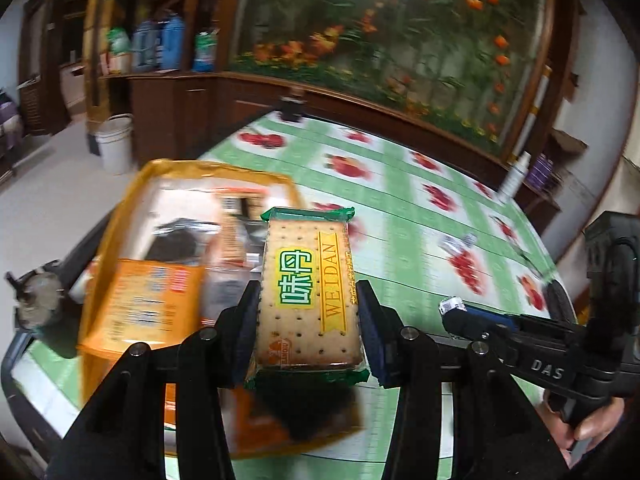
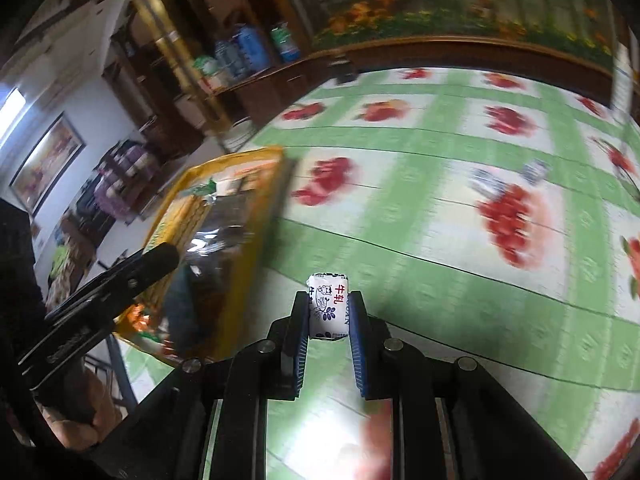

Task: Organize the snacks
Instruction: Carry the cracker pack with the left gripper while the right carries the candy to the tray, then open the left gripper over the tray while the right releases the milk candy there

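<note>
My left gripper [image 1: 307, 300] is shut on a green-edged cracker packet [image 1: 308, 292] marked WEIDAN, held above the table with its blue pads on both long sides. Just left of it and below lies a yellow tray [image 1: 120, 216] with several snack packs inside. My right gripper [image 2: 328, 308] is shut on a small white milk candy [image 2: 327, 304] with red and blue print. In the left wrist view the right gripper [image 1: 454, 307] shows at the right with the candy at its tip. The yellow tray [image 2: 256, 240] lies left of the right gripper, and the left gripper's finger [image 2: 160, 258] crosses in front of it.
The table wears a green-and-white cloth with red fruit prints [image 2: 440, 240]. One small wrapped candy [image 2: 488, 182] lies loose on the cloth at the right, also seen as the loose candy [image 1: 460, 242]. A white bottle [image 1: 514, 176] stands at the far right edge. Wooden cabinets and a flower mural stand behind.
</note>
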